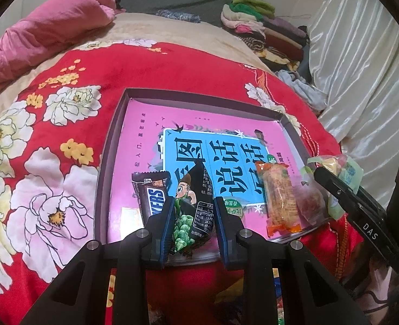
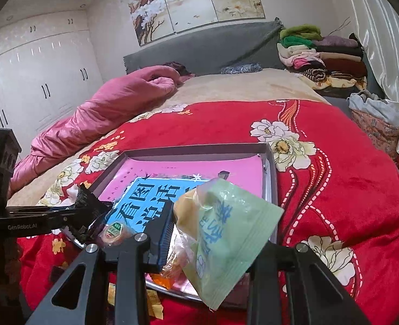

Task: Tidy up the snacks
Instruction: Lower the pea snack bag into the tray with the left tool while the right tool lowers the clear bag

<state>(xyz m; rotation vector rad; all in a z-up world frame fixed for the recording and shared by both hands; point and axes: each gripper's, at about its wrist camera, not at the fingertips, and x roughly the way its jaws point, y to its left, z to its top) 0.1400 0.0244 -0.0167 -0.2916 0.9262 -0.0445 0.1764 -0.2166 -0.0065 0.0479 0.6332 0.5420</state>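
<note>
A shallow box lid tray point(image 1: 112, 135) with a pink and blue printed floor lies on the red flowered blanket. In it lie a Snickers bar point(image 1: 152, 192), an orange wrapped snack point(image 1: 279, 192) and a clear packet point(image 1: 307, 200). My left gripper point(image 1: 192, 211) is shut on a black snack packet point(image 1: 196, 203) with green peas printed on it, over the tray's near edge. My right gripper point(image 2: 199, 230) is shut on a pale green packet point(image 2: 226, 238), held above the tray's point(image 2: 271, 178) near right corner. The green packet also shows in the left wrist view point(image 1: 345, 173).
A pink quilt point(image 2: 104, 108) lies along the bed's left side. Folded clothes point(image 2: 321, 54) are stacked at the headboard on the right. A white curtain point(image 1: 362, 67) hangs on the right. Loose wrappers point(image 2: 153, 306) lie on the blanket near the tray's front edge.
</note>
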